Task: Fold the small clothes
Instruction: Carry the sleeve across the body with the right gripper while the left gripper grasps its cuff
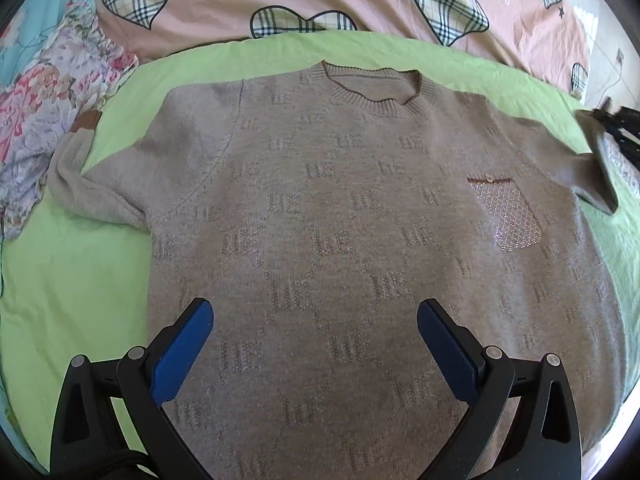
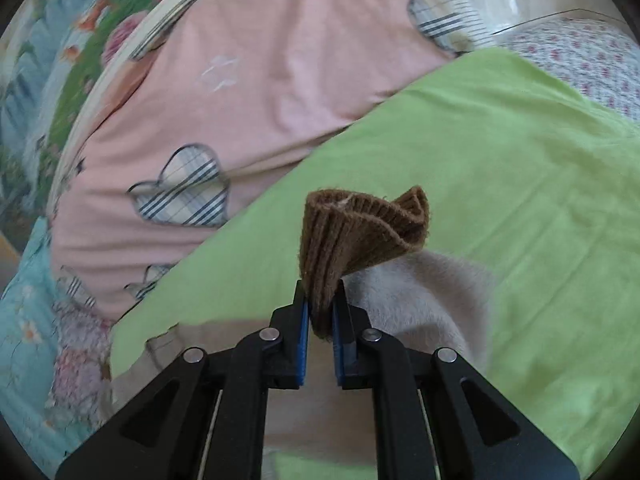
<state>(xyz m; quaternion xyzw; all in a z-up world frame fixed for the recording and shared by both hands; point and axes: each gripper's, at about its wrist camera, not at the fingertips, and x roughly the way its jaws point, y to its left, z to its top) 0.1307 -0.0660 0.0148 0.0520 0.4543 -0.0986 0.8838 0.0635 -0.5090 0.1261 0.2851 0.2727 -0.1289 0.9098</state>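
Left wrist view: grey-beige knitted sweater [image 1: 320, 216] lies flat, face up, on the lime-green sheet [image 1: 72, 280], neckline toward 12 o'clock, ready for folding.
Left gripper [image 1: 315, 316]: jaws wide apart, holding nothing, above the lower body panel.
Right gripper [image 2: 320, 312]: pinched tight on the brown ribbed sleeve cuff [image 2: 360, 228], probably to carry the sleeve across.
Other sleeve [image 1: 80, 172]: at 9 o'clock, not yet folded.

the sweater [image 1: 320, 220] bears a repeated knitted motif resembling "ue"; no other text is legible.
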